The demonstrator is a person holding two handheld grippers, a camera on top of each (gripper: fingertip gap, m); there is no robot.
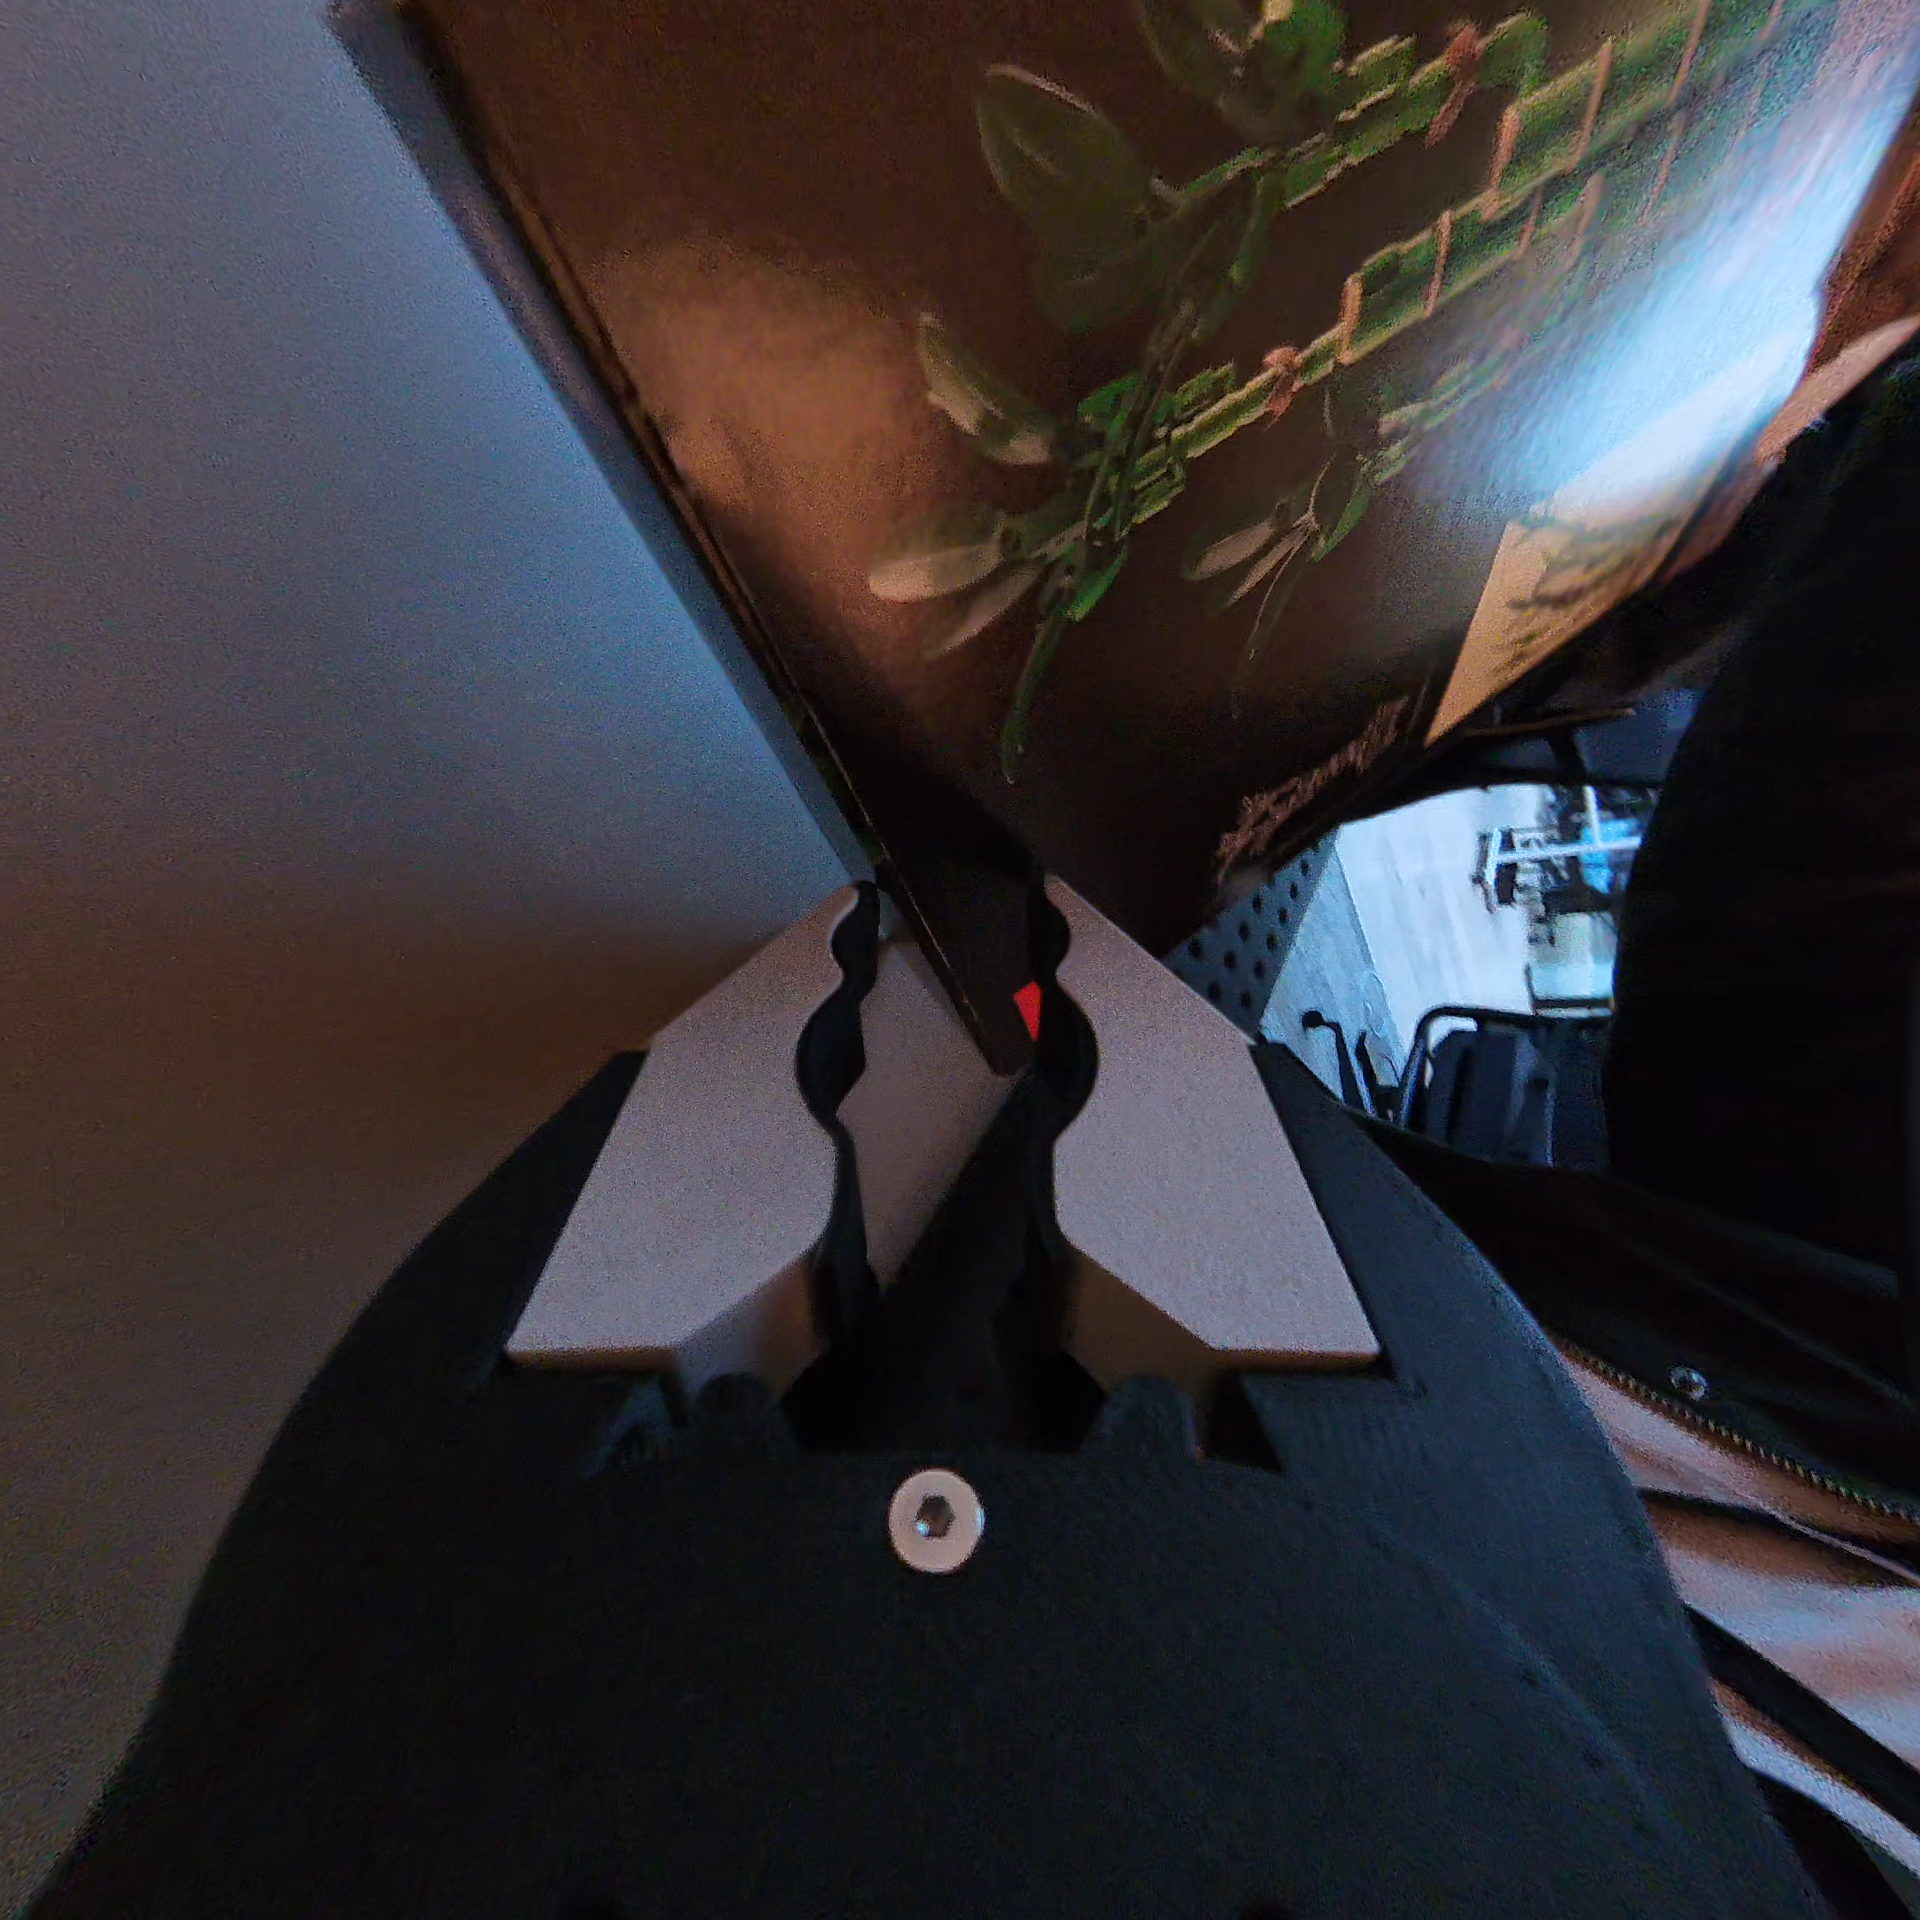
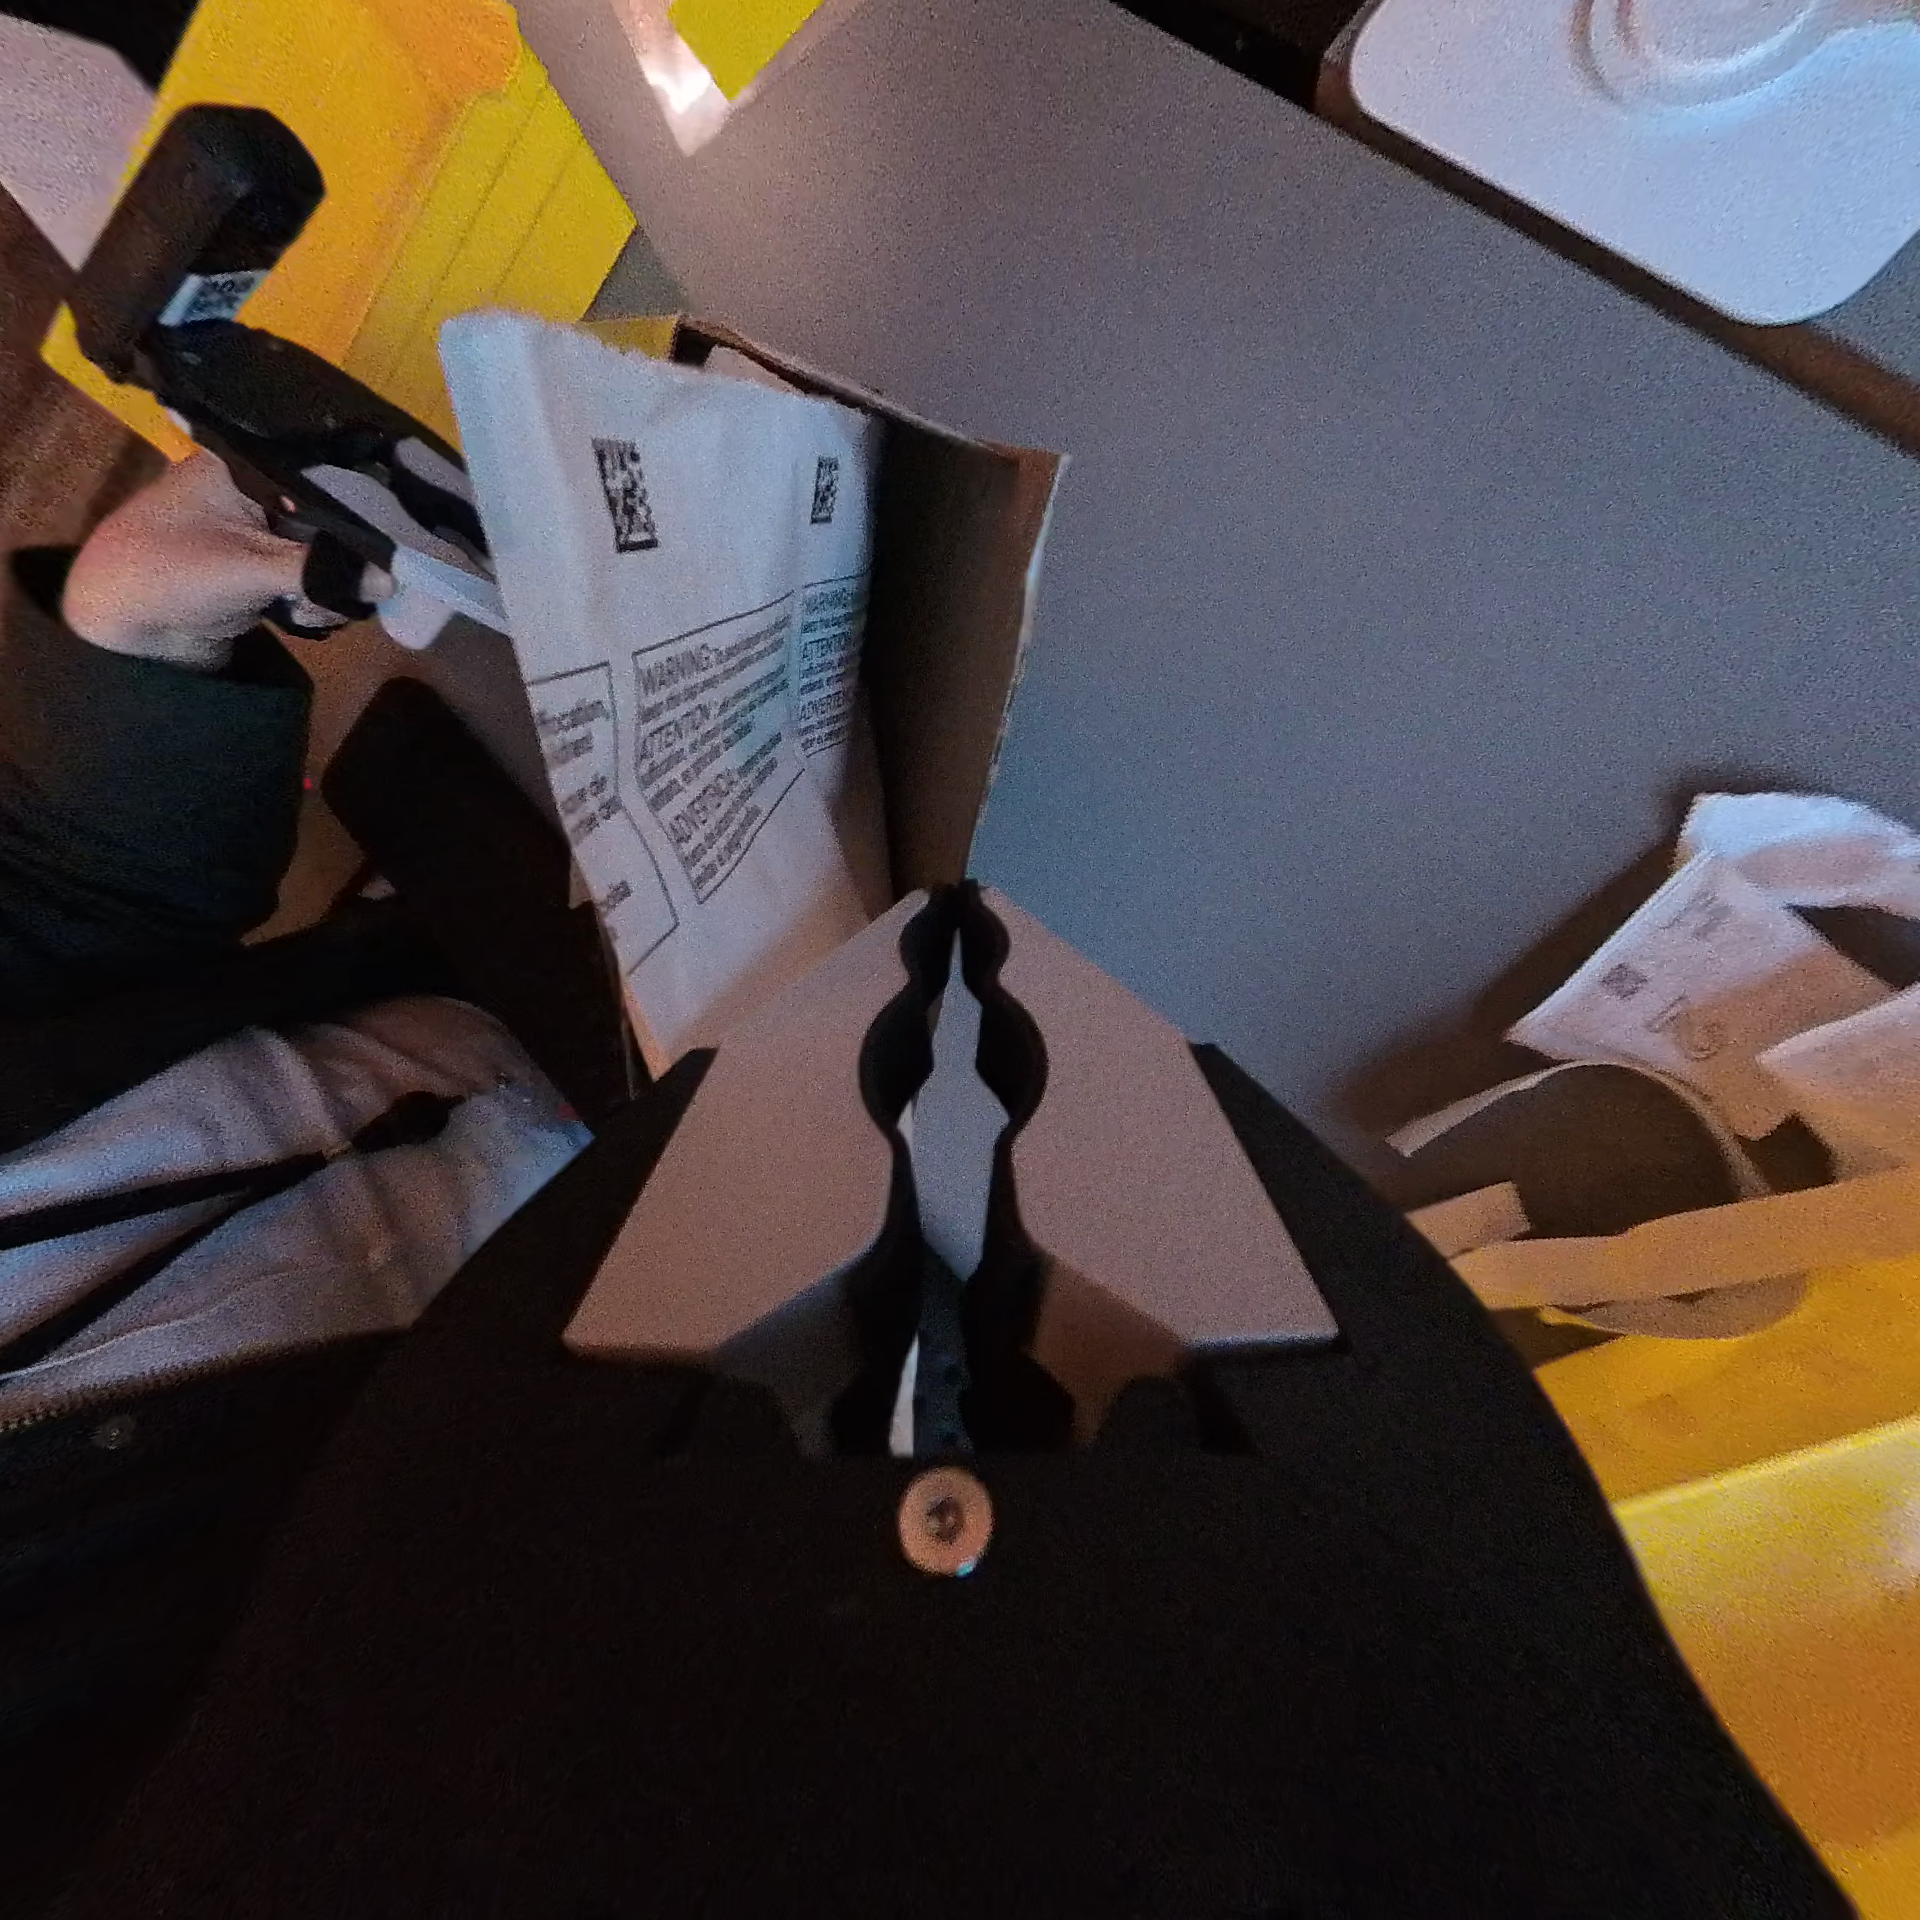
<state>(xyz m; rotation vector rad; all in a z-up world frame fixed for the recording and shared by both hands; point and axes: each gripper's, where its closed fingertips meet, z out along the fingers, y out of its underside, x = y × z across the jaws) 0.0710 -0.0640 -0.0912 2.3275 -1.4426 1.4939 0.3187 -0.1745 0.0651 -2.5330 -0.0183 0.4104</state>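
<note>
My left gripper (image 1: 951, 935) is shut on the bottom corner of a dark box (image 1: 1091, 364) printed with green plants, and holds it tilted above the grey table (image 1: 312, 520). In the right wrist view the same box is open, with a white printed paper bag (image 2: 707, 644) inside it. My right gripper (image 2: 958, 896) is shut on the lower edge of the box's brown cardboard flap (image 2: 956, 623). The left gripper (image 2: 447, 592), held by a hand (image 2: 177, 571), also shows there, gripping the box's far side.
A white moulded tray (image 2: 1683, 135) lies at the table's far right. A crumpled white paper bag (image 2: 1714, 1018) lies at the right, beside a yellow sheet (image 2: 1787, 1558). More yellow sheets (image 2: 447, 156) lie at the back left. The person's dark jacket (image 1: 1766, 935) is close by.
</note>
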